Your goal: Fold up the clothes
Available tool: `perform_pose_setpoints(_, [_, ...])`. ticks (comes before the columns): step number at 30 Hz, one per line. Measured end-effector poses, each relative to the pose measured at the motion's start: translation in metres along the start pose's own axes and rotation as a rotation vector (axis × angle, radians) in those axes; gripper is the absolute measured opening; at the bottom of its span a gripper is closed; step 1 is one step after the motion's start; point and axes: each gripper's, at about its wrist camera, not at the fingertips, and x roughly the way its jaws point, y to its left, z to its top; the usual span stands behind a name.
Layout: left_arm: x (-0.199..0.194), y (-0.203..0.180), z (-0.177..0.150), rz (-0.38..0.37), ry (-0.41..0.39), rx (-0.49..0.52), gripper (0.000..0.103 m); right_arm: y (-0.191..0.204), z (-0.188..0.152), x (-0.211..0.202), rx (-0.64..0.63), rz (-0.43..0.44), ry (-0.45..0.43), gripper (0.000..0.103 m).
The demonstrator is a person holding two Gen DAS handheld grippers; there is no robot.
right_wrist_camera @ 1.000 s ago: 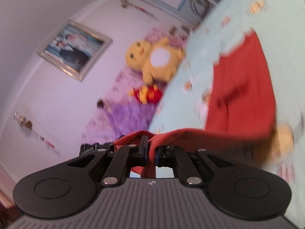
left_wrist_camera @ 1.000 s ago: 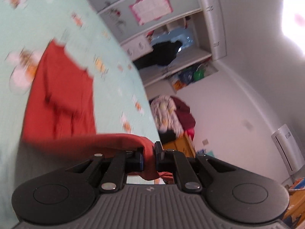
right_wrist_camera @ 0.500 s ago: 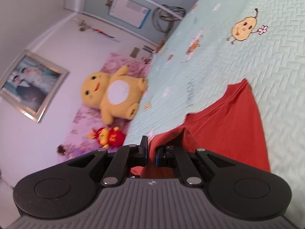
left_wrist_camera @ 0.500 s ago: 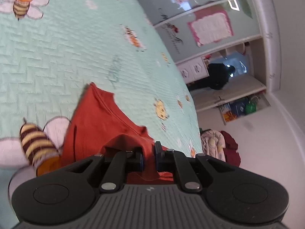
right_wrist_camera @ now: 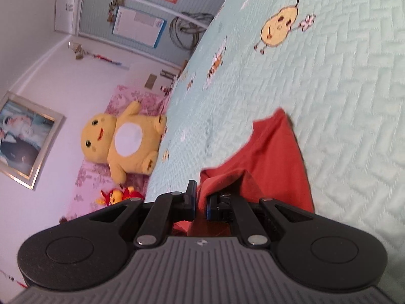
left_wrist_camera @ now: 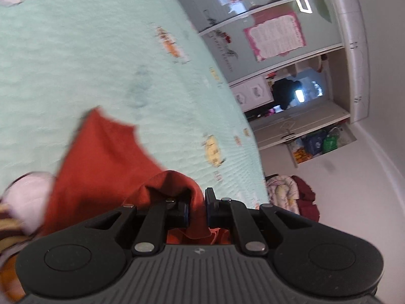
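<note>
Here the red garment [left_wrist_camera: 101, 167] is pinched by the left tool [left_wrist_camera: 197, 210] and right tool [right_wrist_camera: 201, 202], partly spread on the bed [right_wrist_camera: 341, 101]; folding is judged unfinished.

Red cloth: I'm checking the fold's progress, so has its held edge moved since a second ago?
Yes. The red cloth has come down from hanging stretched above the bedspread to lying on it.

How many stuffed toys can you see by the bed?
2. A big yellow plush sits on the pink floral cover at the bed's head; a small red toy lies just below it. Others may be hidden.
</note>
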Motion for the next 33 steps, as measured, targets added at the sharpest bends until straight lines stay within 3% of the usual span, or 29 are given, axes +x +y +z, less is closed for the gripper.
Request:
perform_pose_setpoints(1, [0.005, -0.007, 0.003, -0.003, -0.009, 0.011, 0.009, 0.002, 0.005, 0.004, -0.002, -0.004, -0.007, 0.006])
perform_pose_setpoints(3, [0.012, 0.0, 0.011, 0.075, -0.032, -0.006, 0.015, 0.004, 0.016, 0.015, 0.002, -0.024, -0.017, 0.01])
perform_pose_setpoints(4, [0.016, 0.004, 0.014, 0.115, -0.043, -0.015, 0.027, 0.002, 0.022, 0.022, 0.022, -0.04, -0.019, 0.012])
perform_pose_setpoints(5, [0.019, 0.008, 0.018, 0.155, -0.054, -0.024, 0.041, -0.002, 0.027, 0.029, 0.044, -0.059, -0.019, 0.019])
perform_pose_setpoints(6, [0.023, 0.012, 0.022, 0.194, -0.065, -0.033, 0.045, -0.006, 0.031, 0.034, 0.065, -0.072, -0.02, 0.039])
perform_pose_setpoints(8, [0.03, 0.02, 0.029, 0.274, -0.087, -0.051, 0.054, -0.013, 0.038, 0.039, 0.091, -0.088, -0.049, 0.063])
perform_pose_setpoints(11, [0.012, 0.027, 0.033, 0.277, -0.128, -0.042, 0.058, -0.024, 0.042, 0.032, 0.114, -0.057, -0.122, 0.063])
perform_pose_setpoints(13, [-0.002, 0.03, 0.035, 0.265, -0.162, -0.043, 0.06, -0.032, 0.039, 0.023, 0.133, 0.003, -0.11, 0.063])
perform_pose_setpoints(17, [-0.036, 0.039, 0.0, 0.256, -0.108, -0.051, 0.064, -0.037, 0.007, -0.016, 0.078, 0.052, -0.114, 0.063])
perform_pose_setpoints(22, [-0.078, 0.05, -0.043, 0.244, -0.04, -0.06, 0.071, -0.039, -0.054, -0.081, -0.063, -0.072, -0.076, 0.063])
perform_pose_setpoints(26, [-0.111, 0.059, -0.077, 0.235, 0.015, -0.067, 0.075, -0.051, -0.101, -0.113, -0.011, -0.092, -0.004, 0.062])
perform_pose_setpoints(31, [-0.103, 0.049, -0.106, 0.191, 0.093, -0.065, 0.086, -0.033, -0.14, -0.102, -0.1, -0.097, 0.11, 0.063])
perform_pose_setpoints(33, [-0.096, 0.045, -0.114, 0.183, 0.116, -0.058, 0.085, -0.029, -0.142, -0.09, -0.126, -0.103, 0.126, 0.061])
